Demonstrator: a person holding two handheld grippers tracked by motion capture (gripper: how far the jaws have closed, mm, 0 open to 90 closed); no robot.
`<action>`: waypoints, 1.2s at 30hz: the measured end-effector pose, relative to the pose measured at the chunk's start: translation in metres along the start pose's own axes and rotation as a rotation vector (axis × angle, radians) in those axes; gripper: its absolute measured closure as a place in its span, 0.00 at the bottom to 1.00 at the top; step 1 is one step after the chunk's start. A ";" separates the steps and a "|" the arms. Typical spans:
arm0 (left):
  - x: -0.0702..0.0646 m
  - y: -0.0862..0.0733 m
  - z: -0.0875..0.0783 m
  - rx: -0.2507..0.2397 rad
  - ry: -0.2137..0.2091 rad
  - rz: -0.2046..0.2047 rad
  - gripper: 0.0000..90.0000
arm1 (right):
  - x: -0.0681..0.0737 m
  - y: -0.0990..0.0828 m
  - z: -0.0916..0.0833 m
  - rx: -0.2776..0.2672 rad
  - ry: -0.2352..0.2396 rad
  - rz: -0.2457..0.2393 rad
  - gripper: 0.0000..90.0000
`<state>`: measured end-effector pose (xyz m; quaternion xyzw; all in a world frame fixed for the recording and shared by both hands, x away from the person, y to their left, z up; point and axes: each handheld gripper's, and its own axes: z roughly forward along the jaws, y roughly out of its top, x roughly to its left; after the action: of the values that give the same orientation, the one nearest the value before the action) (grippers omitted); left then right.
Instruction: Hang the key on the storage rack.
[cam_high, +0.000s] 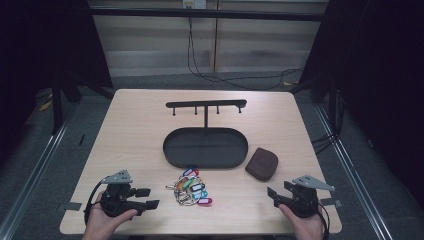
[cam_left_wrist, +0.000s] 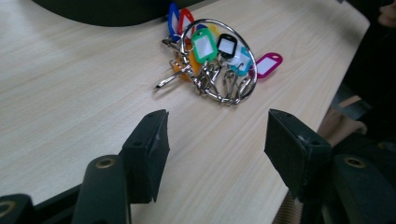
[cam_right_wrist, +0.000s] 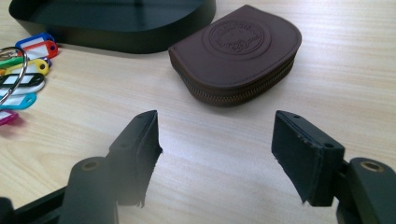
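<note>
Claws (cam_high: 148, 198) (cam_high: 272, 195) gape level, facing inward over table (cam_high: 135, 130).

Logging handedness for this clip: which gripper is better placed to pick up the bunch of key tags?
Left, probably. The left gripper points straight at the key tag bunch with open, empty jaws. The right gripper, also open, faces the brown pouch, with the tags off to its side.

Black grippers (cam_high: 150, 198), brass-ringed screw holes, grey three-cornered plates, black cables
</note>
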<state>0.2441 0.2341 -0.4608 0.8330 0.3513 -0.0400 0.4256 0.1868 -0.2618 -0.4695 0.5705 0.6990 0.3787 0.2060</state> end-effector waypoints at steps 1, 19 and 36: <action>0.001 0.000 0.000 -0.003 -0.009 -0.006 0.44 | 0.000 0.000 0.000 0.000 0.000 0.000 0.36; -0.007 0.007 0.002 0.004 -0.022 0.040 0.55 | 0.002 0.002 0.004 0.000 0.027 0.003 0.33; -0.036 0.053 0.021 0.127 -0.055 0.102 0.62 | 0.005 0.002 0.005 0.009 0.021 -0.019 0.35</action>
<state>0.2550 0.1787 -0.4249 0.8737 0.2931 -0.0634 0.3830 0.1901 -0.2551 -0.4699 0.5606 0.7083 0.3796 0.1998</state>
